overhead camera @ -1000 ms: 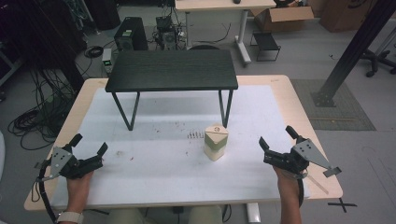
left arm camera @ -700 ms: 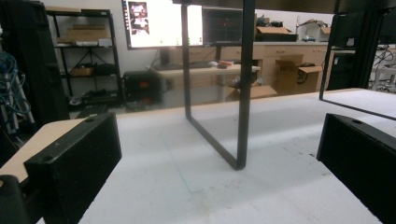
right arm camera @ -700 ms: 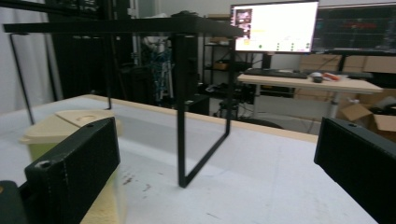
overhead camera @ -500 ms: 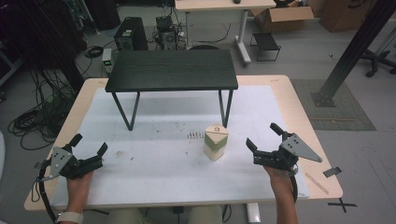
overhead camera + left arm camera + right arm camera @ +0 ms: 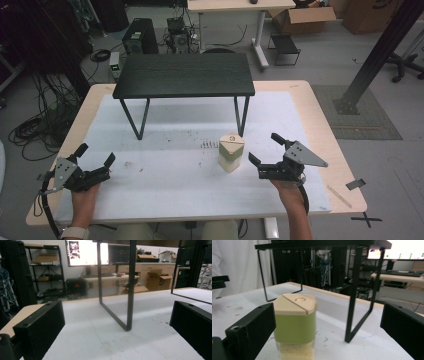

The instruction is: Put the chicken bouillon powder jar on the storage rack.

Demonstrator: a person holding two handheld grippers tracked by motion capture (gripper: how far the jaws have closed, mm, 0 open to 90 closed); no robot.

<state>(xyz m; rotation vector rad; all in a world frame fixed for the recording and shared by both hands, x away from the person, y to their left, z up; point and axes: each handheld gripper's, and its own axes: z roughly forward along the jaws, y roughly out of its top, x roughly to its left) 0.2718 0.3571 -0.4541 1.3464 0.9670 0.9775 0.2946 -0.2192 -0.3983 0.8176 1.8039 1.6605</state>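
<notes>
**Right gripper lines up on shaker beside the black stand**

A green shaker (image 5: 231,152) with a cream lid stands upright on the white surface (image 5: 170,150), just in front of the right-hand legs of the small black stand (image 5: 184,75). The right gripper (image 5: 266,148), held low in a hand whose forearm enters from the near edge, lies roughly level and points toward the shaker from its right; its jaws are spread wide, hold nothing and are not touching the shaker, which sits just off the tip of the nearer jaw. In the right gripper view the shaker (image 5: 295,325) shows close to the left jaw, pale grains visible in its clear base. Well apart, to the shaker's left and nearer the person, the left gripper (image 5: 95,154) rests low over the surface, aimed at the stand's left legs, its jaws likewise wide apart and empty.
</notes>
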